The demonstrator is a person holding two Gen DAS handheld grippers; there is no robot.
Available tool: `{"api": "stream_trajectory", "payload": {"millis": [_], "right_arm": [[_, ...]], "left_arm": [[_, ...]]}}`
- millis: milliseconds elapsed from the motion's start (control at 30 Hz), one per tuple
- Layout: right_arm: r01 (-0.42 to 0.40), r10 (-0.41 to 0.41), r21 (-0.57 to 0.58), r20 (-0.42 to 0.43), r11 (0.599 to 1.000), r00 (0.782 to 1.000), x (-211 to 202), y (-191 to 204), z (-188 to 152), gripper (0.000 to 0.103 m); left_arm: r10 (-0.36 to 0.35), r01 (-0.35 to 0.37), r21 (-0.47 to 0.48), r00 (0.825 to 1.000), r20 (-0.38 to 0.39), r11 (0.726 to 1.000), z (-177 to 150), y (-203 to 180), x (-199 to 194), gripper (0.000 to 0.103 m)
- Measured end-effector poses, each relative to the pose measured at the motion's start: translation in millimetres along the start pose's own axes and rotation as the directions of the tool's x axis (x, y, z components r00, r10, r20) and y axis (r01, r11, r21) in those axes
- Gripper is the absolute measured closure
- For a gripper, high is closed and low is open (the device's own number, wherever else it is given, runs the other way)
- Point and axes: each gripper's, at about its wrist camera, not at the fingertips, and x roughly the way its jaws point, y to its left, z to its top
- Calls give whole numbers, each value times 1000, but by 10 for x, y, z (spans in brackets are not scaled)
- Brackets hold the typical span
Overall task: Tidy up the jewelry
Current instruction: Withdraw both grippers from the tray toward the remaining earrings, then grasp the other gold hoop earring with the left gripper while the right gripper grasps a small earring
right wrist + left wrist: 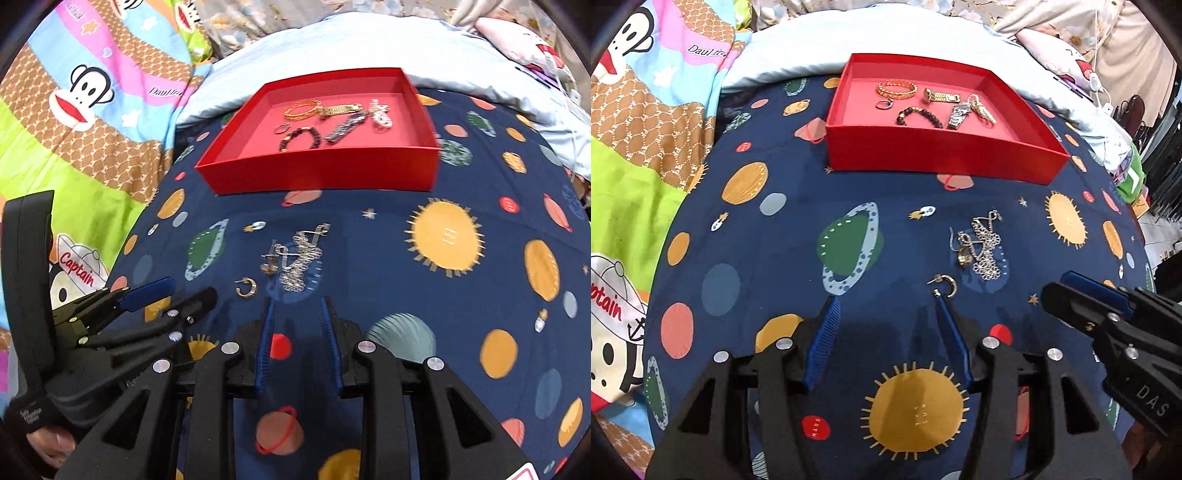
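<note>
While my left gripper stood spread and empty and my right gripper stood narrowly parted and empty, the curved gold earring lay near, the square red box far.

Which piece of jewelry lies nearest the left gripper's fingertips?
The small gold hoop earring, right at the left gripper's fingertip; the silver chain tangle lies farther off, the rest in the red box.

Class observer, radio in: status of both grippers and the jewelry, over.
Left gripper and right gripper open, empty, above the bedspread. Hoop earring and silver chain loose outside red box. Path clear.
</note>
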Motion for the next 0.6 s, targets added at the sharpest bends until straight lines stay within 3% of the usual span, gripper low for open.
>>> {"api": "stream_trajectory", "payload": {"millis": [333, 600], "right_arm": [[-21, 21, -34, -24, 999, 1000, 305, 189, 163, 78], [-19, 16, -59, -46, 998, 999, 491, 282, 242, 84]], "left_arm": [[25, -26, -33, 999, -28, 999, -33, 174, 48, 51], [21, -22, -41, 999, -30, 999, -28, 225, 46, 51]]}}
